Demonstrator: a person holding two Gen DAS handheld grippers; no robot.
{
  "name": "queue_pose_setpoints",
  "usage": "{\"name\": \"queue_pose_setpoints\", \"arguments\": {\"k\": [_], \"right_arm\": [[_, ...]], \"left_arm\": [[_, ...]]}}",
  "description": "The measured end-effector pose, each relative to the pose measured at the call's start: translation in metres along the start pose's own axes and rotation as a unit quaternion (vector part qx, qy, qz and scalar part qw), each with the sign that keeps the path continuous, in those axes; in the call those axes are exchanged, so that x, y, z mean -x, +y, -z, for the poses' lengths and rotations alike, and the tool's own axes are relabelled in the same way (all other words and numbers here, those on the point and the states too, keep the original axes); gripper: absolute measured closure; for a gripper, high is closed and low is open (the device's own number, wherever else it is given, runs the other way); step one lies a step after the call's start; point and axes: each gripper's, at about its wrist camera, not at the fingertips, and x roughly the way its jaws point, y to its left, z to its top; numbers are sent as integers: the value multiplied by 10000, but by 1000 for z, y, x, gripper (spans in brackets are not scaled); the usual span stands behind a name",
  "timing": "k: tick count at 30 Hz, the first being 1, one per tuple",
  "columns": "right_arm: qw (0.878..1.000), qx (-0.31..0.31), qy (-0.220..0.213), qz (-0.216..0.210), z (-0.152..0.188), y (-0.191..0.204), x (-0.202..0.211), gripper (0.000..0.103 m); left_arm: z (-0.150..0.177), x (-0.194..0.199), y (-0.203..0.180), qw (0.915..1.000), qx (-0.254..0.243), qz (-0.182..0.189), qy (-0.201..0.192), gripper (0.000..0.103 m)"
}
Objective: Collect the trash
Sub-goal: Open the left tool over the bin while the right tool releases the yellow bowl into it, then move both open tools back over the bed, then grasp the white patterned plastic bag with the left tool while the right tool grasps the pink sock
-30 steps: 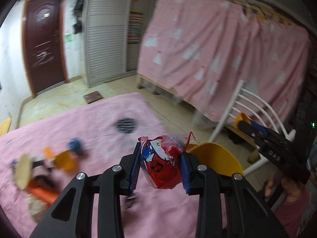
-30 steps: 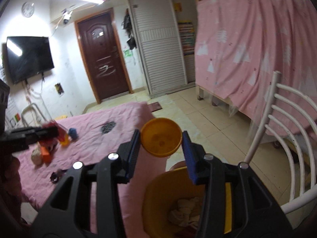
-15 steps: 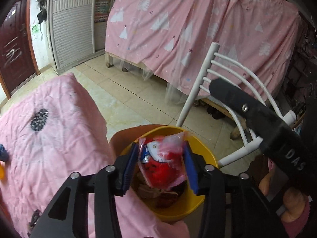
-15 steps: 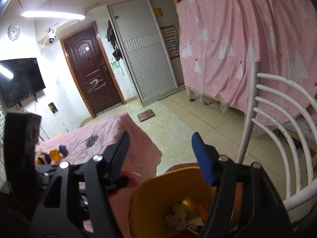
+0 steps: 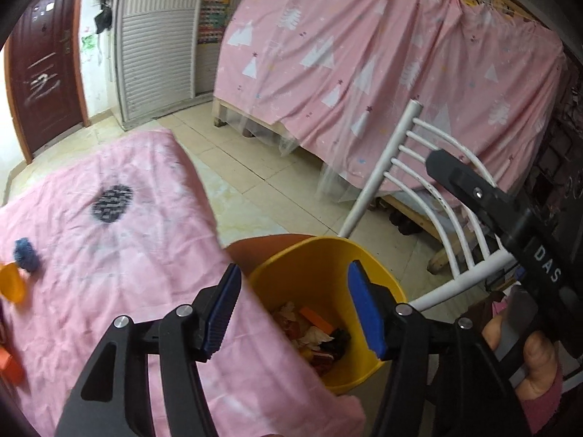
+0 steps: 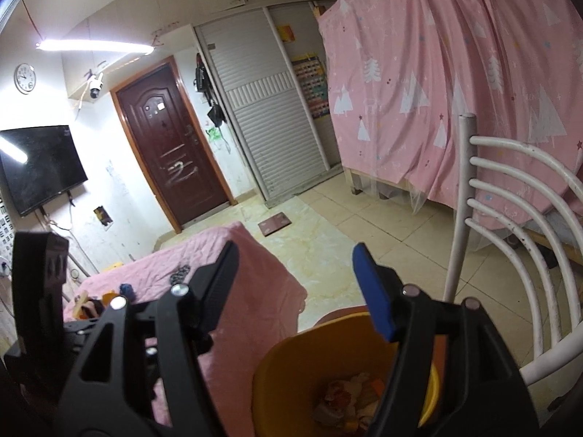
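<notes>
Left wrist view: left gripper (image 5: 293, 306) has just been opening, jaws wide, nothing between them, above the yellow bin (image 5: 313, 266) holding trash (image 5: 313, 331). Right gripper (image 6: 297, 284) also has wide, empty jaws, just opened; the bin (image 6: 277, 371) sits below it, beside the pink table (image 6: 255, 266).

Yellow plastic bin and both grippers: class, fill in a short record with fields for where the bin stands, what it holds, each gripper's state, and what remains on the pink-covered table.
bin: yellow plastic bin, beside the corner of the pink quilted table cover, in front of the white metal chair
bin contents: crumpled wrappers and orange scraps
left gripper: jaws have just been opening, nothing between them, above the bin
right gripper: open, empty
left on table: blue fuzzy ball, orange piece
</notes>
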Motion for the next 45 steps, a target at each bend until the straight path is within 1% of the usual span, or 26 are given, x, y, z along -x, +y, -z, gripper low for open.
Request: {"name": "queue_pose_setpoints", "arguments": {"k": [4,6,8,11,18,20,21,23,28,37,42,45], "right_arm": [[9996,242,16,-121,2,20,-2,41],[9991,250,78,-327,4,28,-7,41],[9985,234,168,-465,6,35,-15,41],[9974,342,321,-554,9,54,-30,41],[9920,533,567,-998,14,103,-60,40],[9892,639,674,-1134,17,120,-70,38],[9881,687,711,-1179,18,126,-73,34],[9847,834,821,-1288,23,144,-81,33],[9765,1111,1011,-1546,28,182,-97,33],[9590,1517,1340,-1983,41,244,-116,33],[9436,1852,1559,-2260,53,278,-122,33],[9308,2049,1764,-2460,65,295,-124,33]], "left_arm": [[-2,17,15,9997,53,-197,-110,49],[-1,27,26,9993,80,-301,-193,49],[-2,32,35,9990,106,-399,-180,49],[-1,40,58,9979,213,-582,-174,49],[3,78,116,9930,554,-972,-391,49],[7,89,133,9913,632,-1065,-450,49],[9,94,140,9906,676,-1098,-465,49],[12,103,156,9885,761,-1205,-507,49],[21,125,201,9805,971,-1595,-612,49],[27,156,270,9667,1350,-2060,-698,49],[32,171,313,9549,1645,-2386,-649,48],[39,171,336,9496,1752,-2546,-528,48]]}}
